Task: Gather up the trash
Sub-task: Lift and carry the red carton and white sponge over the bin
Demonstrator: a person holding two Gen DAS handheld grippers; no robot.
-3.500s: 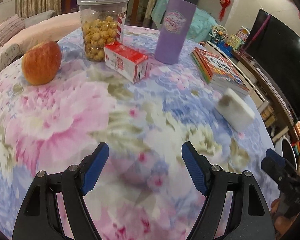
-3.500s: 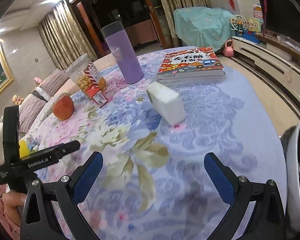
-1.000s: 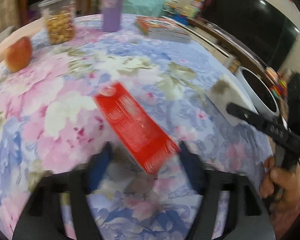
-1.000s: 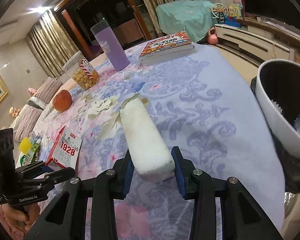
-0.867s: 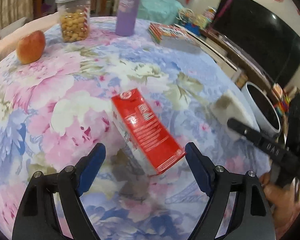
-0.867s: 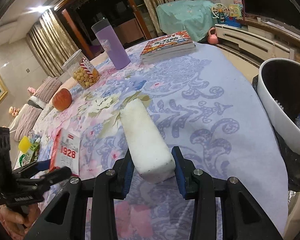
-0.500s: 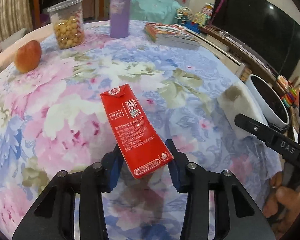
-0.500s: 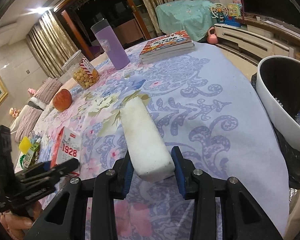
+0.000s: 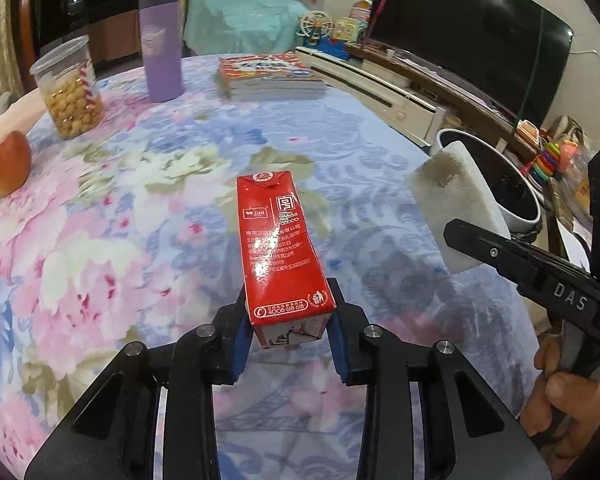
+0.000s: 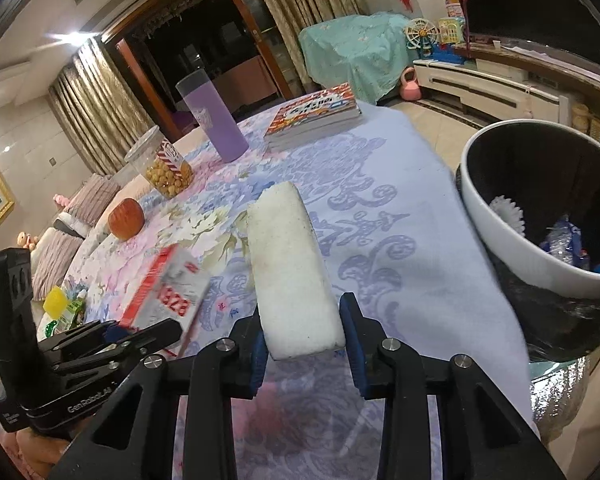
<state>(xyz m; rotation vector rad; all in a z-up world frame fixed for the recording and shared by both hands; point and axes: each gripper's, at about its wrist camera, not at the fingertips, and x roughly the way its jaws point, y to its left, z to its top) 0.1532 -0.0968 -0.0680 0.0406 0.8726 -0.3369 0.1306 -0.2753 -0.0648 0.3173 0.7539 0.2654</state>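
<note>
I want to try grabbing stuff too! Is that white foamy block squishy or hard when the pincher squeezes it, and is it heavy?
The white foam block probably feels fairly firm: the right gripper pinches one end, yet its sides look straight, not dented. It is likely light, since it sticks out level from that end grip without drooping. Its rough, grainy surface probably keeps it from slipping.

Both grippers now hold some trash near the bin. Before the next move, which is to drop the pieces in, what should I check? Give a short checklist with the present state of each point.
1. Left gripper shut on the red carton: ok.
2. Right gripper shut on the white foam block: ok.
3. Trash bin open, with room inside: ok; some trash lies at the bottom.
4. Foam block above the bin mouth: not ok; it is beside the bin, over the tablecloth.
5. Carton above the bin mouth: not ok; it is farther away.
6. The two grippers apart: ok.
</note>
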